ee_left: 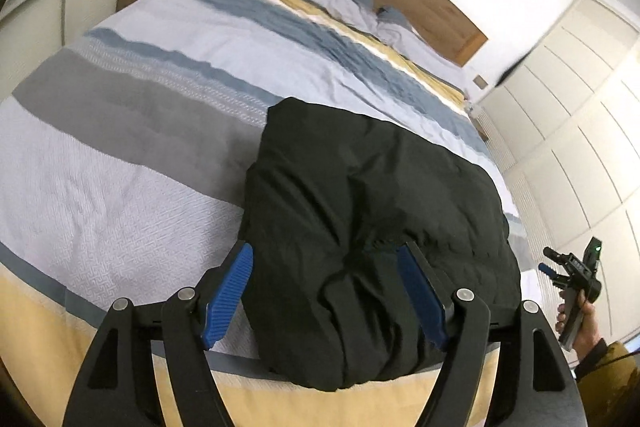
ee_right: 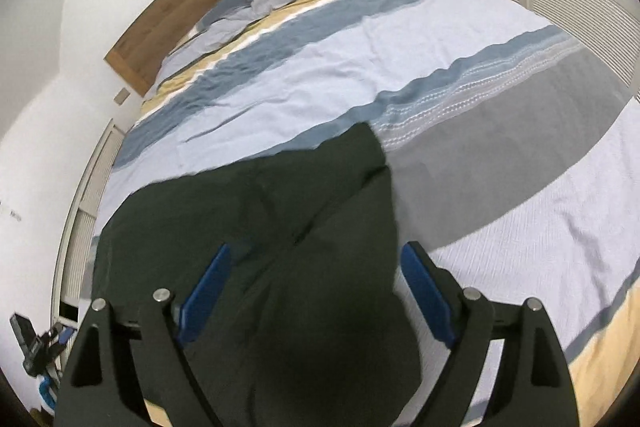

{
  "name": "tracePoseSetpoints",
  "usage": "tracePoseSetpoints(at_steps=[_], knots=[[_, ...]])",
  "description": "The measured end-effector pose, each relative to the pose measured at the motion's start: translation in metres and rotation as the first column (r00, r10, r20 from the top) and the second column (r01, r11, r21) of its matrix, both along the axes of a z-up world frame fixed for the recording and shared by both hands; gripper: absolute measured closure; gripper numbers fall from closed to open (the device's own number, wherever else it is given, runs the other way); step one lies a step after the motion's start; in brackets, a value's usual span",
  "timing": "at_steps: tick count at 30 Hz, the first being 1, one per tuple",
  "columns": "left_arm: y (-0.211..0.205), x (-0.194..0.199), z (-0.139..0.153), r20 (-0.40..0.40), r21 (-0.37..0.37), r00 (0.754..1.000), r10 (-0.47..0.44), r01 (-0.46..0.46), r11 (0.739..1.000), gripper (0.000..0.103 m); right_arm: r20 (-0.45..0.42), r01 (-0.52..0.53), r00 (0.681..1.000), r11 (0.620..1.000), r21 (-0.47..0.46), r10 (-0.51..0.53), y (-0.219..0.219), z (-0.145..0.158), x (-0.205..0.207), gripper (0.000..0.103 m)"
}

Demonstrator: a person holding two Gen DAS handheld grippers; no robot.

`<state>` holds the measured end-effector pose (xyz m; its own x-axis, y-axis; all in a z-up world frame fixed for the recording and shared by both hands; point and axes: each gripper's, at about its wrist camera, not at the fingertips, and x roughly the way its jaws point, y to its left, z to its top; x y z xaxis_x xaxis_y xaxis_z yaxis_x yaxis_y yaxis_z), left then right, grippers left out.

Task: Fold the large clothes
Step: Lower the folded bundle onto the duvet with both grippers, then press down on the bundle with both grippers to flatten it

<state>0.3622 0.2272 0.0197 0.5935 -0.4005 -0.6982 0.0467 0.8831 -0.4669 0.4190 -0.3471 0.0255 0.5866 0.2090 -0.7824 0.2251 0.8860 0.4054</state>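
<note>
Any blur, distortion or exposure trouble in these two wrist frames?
Left wrist view: strong fisheye bending, dark vignette corners, mostly sharp; the folded black garment keeps visible creases. Right wrist view: same bending, softer with motion blur, and the garment is nearly featureless near the bottom edge; the white walls look washed out.

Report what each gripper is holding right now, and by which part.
Nothing is held. The left gripper and right gripper stand open over the folded black garment, pads clear of the cloth.

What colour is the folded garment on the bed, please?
Black garment, clearest in the left wrist view.
</note>
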Motion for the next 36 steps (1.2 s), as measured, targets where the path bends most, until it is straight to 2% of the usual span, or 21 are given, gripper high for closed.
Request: tracePoseSetpoints(at_steps=[5, 8, 11, 16, 19, 21, 26, 27, 31, 33, 36], knots=[[-0.024, -0.001, -0.004, 0.024, 0.067, 0.999, 0.022, -0.024, 0.997, 0.026, 0.003, -0.042, 0.999, 0.998, -0.049, 0.042, 0.035, 0.011, -0.030, 0.017], [-0.038, -0.008, -0.003, 0.042, 0.122, 0.999, 0.033, -0.038, 0.992, 0.023, 0.002, -0.053, 0.999, 0.993, -0.110, 0.054, 0.055, 0.019, -0.051, 0.017], [-0.058, -0.017, -0.005, 0.076, 0.210, 0.997, 0.031, -0.046, 0.977, 0.021, 0.017, -0.076, 0.997, 0.988, -0.138, 0.079, 0.071, 0.020, -0.063, 0.017], [-0.096, -0.027, -0.015, 0.116, 0.290, 0.993, 0.011, -0.044, 0.956, 0.019, 0.044, -0.112, 0.992, 0.981, -0.156, 0.120, 0.095, -0.007, -0.070, 0.017], [-0.120, -0.022, -0.028, 0.106, 0.304, 0.994, -0.002, -0.030, 0.952, 0.018, 0.050, -0.140, 0.987, 0.975, -0.174, 0.151, 0.108, -0.025, -0.074, 0.017], [-0.138, -0.014, -0.037, 0.099, 0.301, 0.995, -0.015, -0.016, 0.954, 0.018, 0.051, -0.160, 0.984, 0.972, -0.174, 0.172, 0.114, -0.034, -0.073, 0.017], [-0.180, 0.025, -0.056, 0.093, 0.359, 0.994, -0.051, 0.014, 0.933, 0.017, 0.040, -0.216, 0.973, 0.960, -0.181, 0.227, 0.126, -0.062, -0.054, 0.016], [-0.185, 0.036, -0.059, 0.087, 0.369, 0.995, -0.050, 0.014, 0.929, 0.016, 0.045, -0.222, 0.971, 0.957, -0.189, 0.234, 0.126, -0.066, -0.046, 0.013], [-0.193, 0.083, -0.075, 0.063, 0.381, 0.998, -0.022, -0.004, 0.925, 0.009, 0.047, -0.235, 0.968, 0.953, -0.194, 0.248, 0.124, -0.078, -0.015, 0.005], [-0.192, 0.106, -0.082, 0.030, 0.367, 1.000, 0.004, -0.014, 0.930, 0.007, 0.041, -0.239, 0.967, 0.951, -0.195, 0.251, 0.122, -0.084, 0.002, 0.004], [-0.193, 0.132, -0.086, 0.002, 0.384, 1.000, 0.022, -0.021, 0.923, 0.006, 0.020, -0.238, 0.969, 0.952, -0.192, 0.246, 0.119, -0.090, 0.029, 0.004]])
